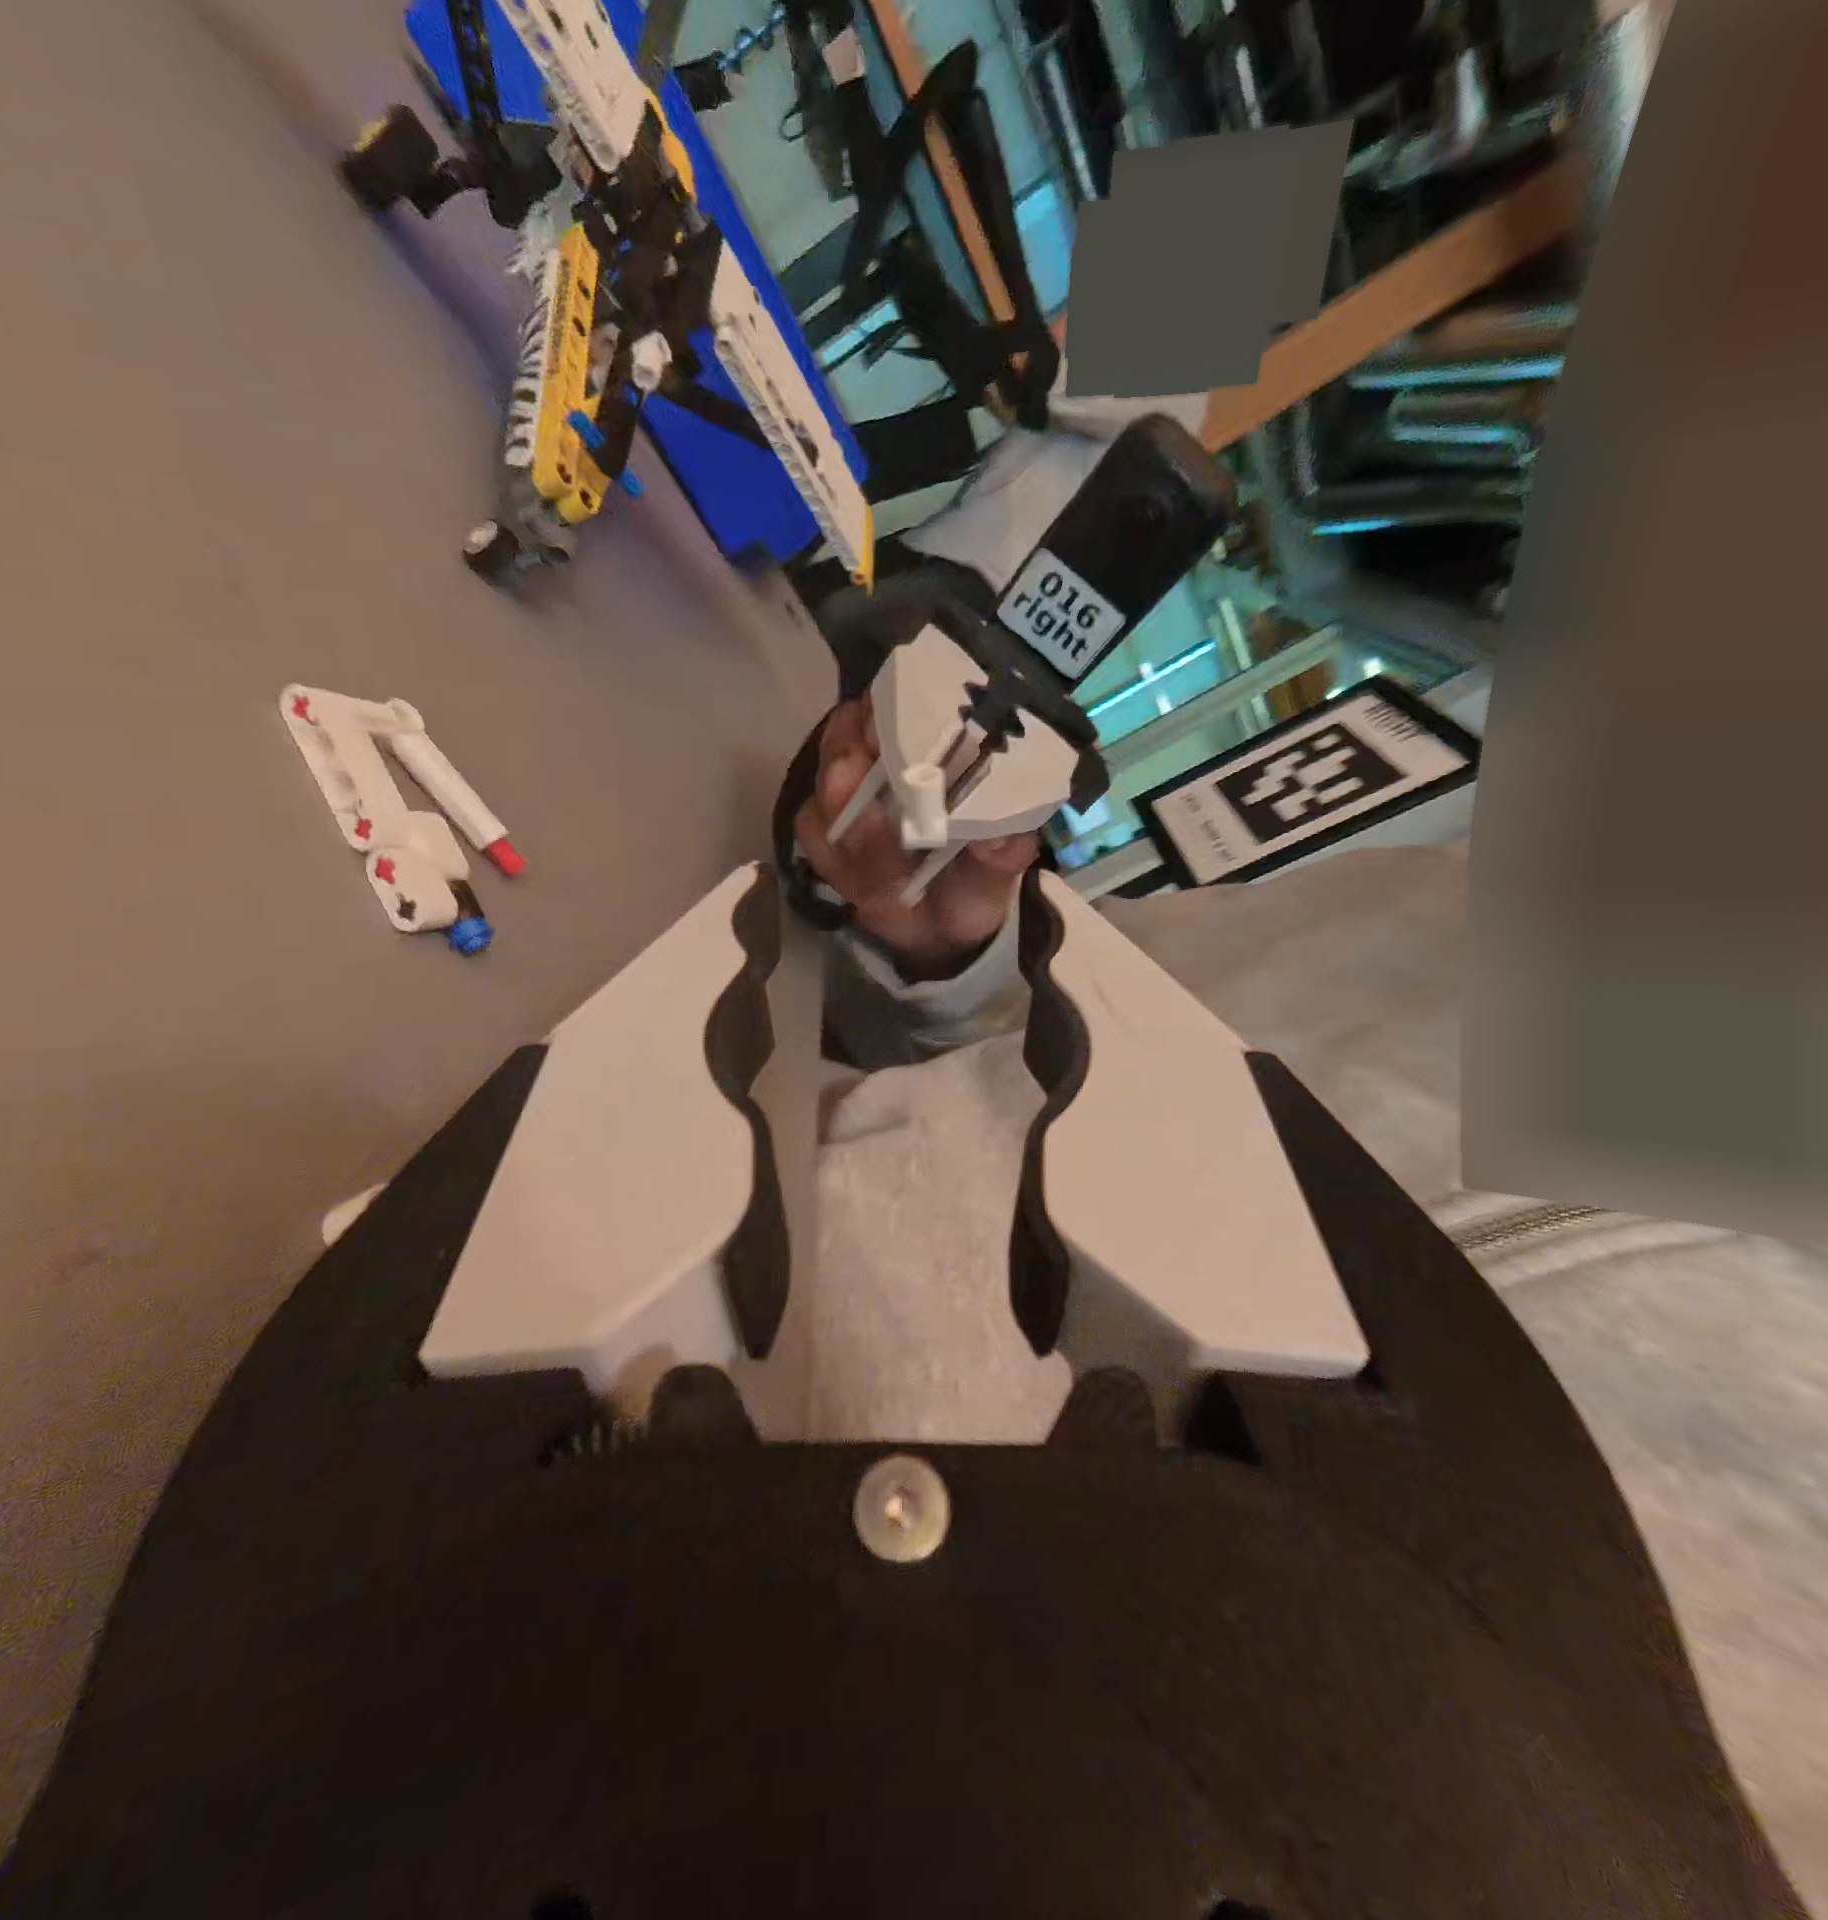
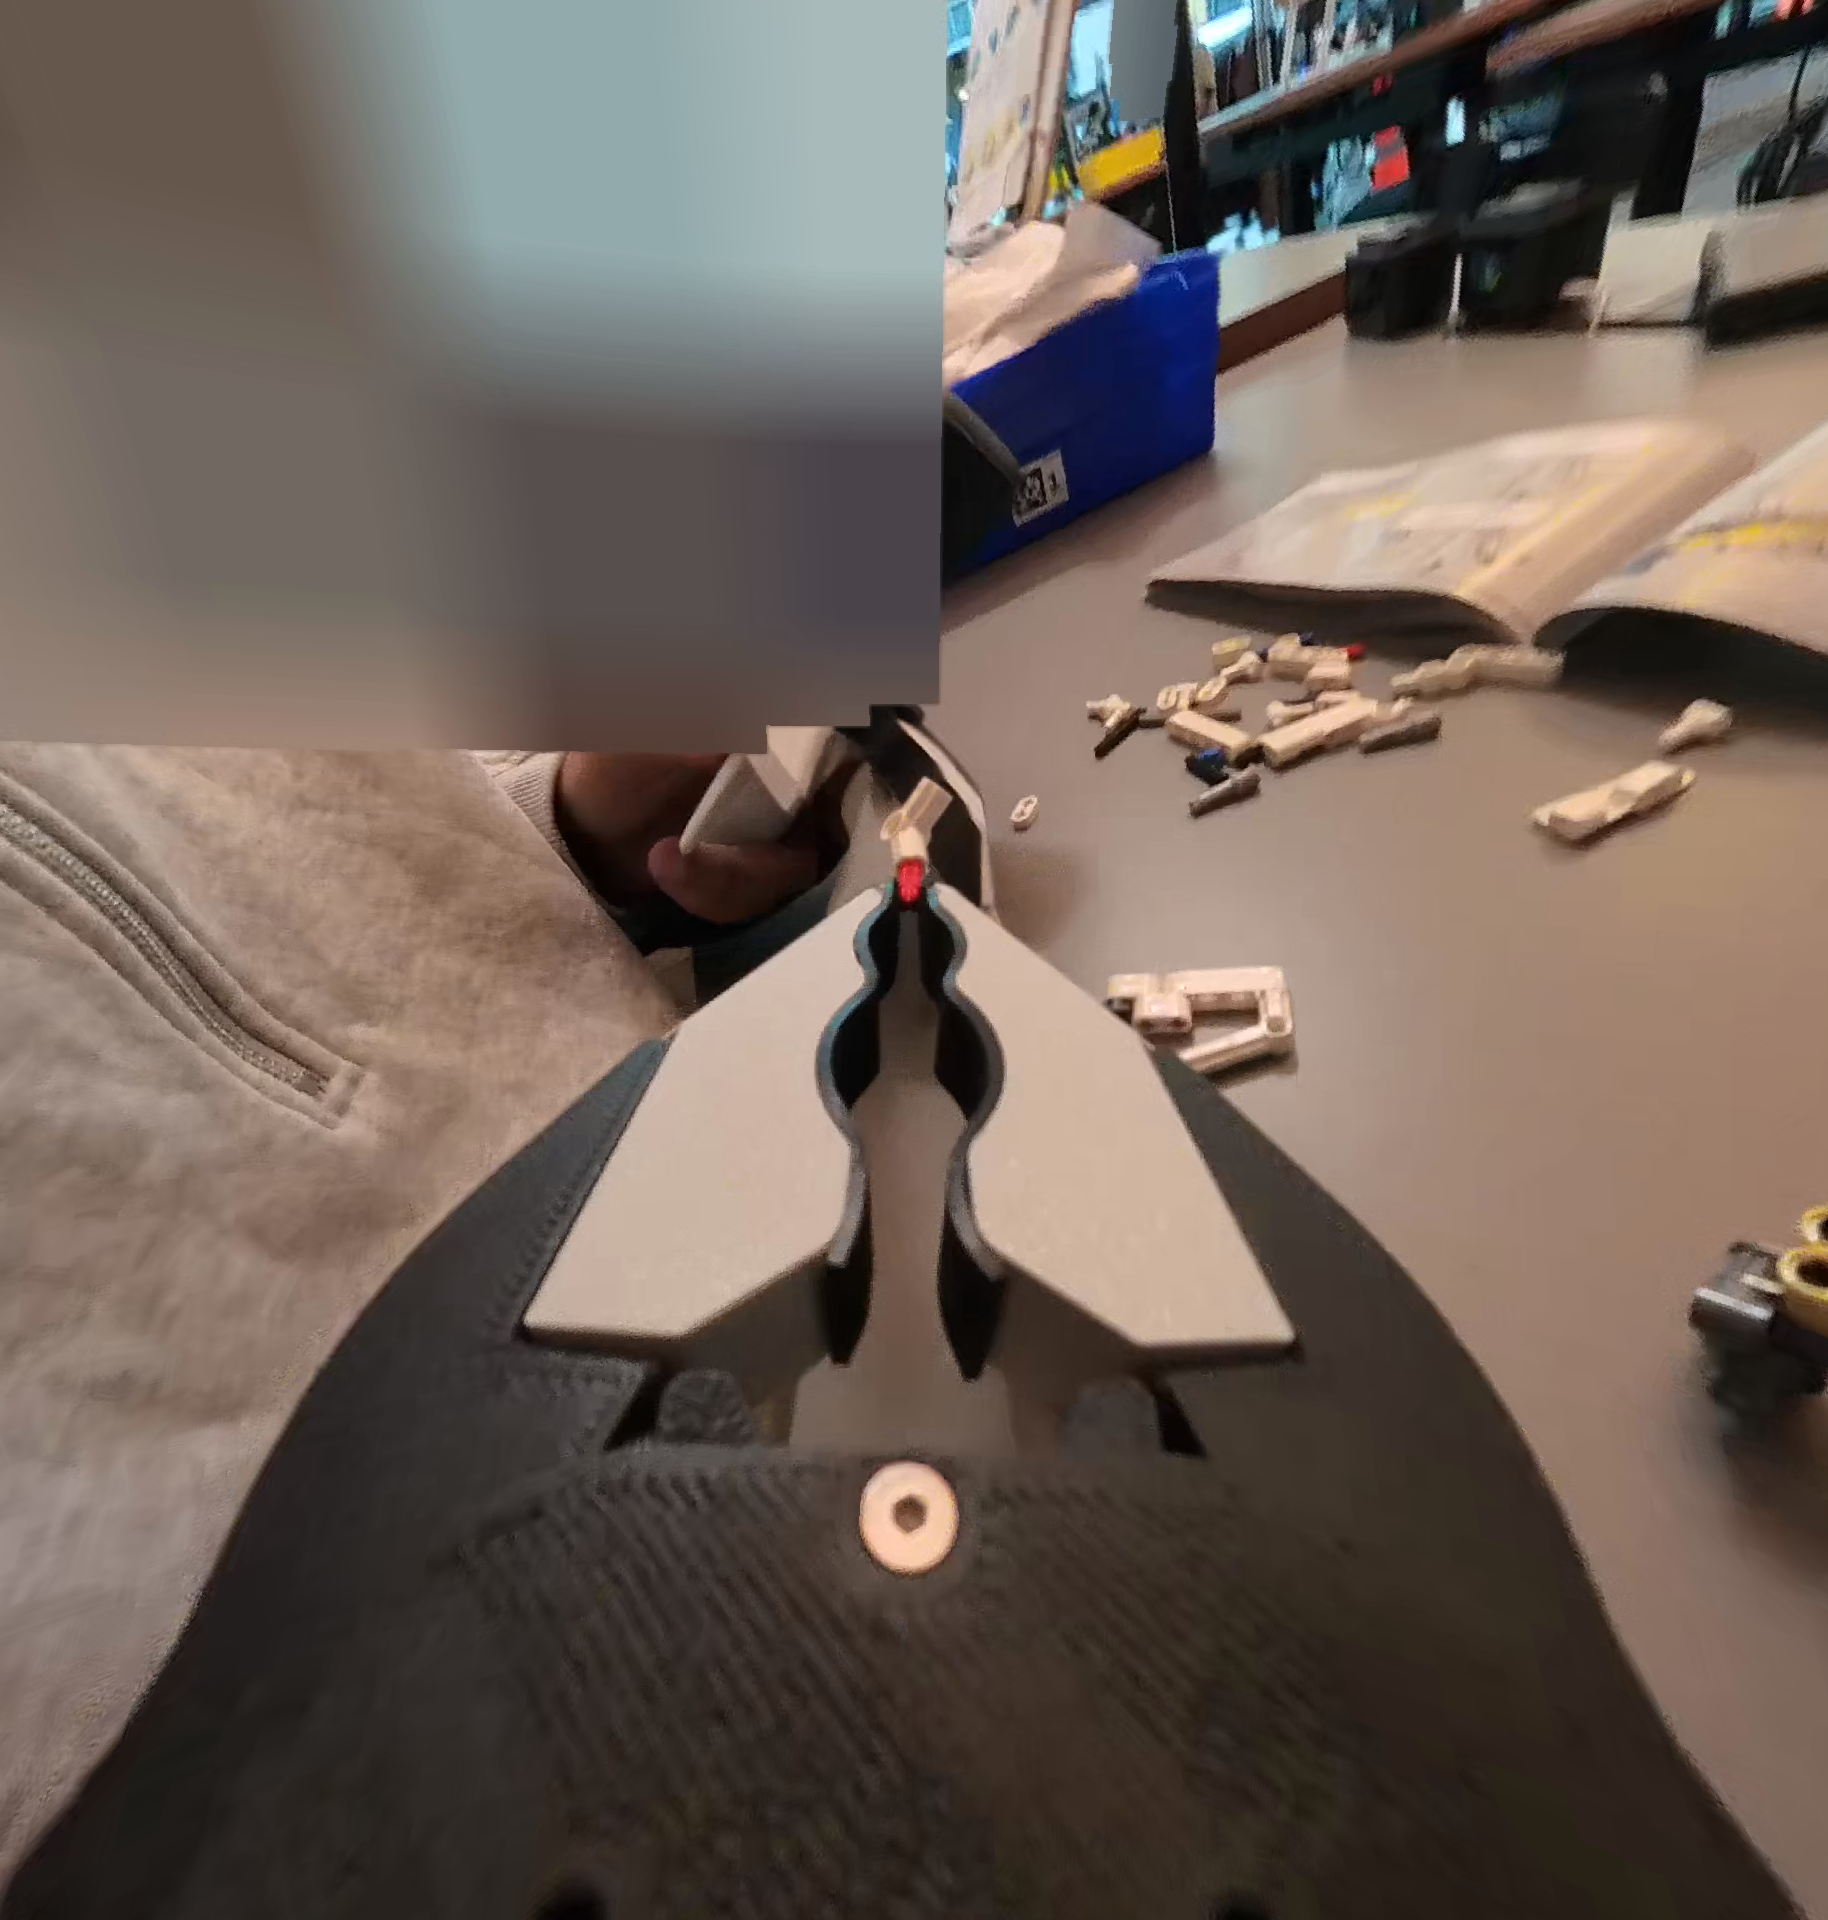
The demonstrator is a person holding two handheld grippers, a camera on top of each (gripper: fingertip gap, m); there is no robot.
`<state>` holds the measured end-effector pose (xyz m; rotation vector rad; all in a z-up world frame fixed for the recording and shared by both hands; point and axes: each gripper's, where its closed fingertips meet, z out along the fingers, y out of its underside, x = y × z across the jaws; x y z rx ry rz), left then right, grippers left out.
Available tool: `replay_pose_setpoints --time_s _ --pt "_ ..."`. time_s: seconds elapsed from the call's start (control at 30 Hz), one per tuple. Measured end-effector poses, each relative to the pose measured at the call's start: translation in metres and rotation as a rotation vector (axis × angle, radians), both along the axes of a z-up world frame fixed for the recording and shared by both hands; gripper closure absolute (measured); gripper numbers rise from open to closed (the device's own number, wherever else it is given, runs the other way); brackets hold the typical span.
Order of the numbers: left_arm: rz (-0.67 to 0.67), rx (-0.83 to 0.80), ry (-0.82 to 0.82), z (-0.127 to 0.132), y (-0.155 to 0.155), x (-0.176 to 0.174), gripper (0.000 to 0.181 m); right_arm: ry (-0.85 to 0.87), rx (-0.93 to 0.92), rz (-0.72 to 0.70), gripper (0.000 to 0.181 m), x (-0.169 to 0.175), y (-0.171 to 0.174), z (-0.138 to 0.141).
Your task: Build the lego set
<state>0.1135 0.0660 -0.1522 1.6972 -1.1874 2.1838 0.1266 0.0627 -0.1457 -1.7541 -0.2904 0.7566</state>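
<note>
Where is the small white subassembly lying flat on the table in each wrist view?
Left wrist view: white subassembly, left of centre, left of the fingers.
Right wrist view: white subassembly, right of centre, beside the fingertip.
Shared landmark: blue bin.
</note>
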Motion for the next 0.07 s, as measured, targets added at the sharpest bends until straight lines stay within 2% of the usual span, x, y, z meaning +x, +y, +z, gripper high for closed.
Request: replay_pose_setpoints --time_s 0.07 --pt "-0.008 -0.062 0.003 -0.0007 -0.0004 -0.0012 0.141 -0.031 0.045 0.014 0.18 -0.0028 -0.0013 0.0043"
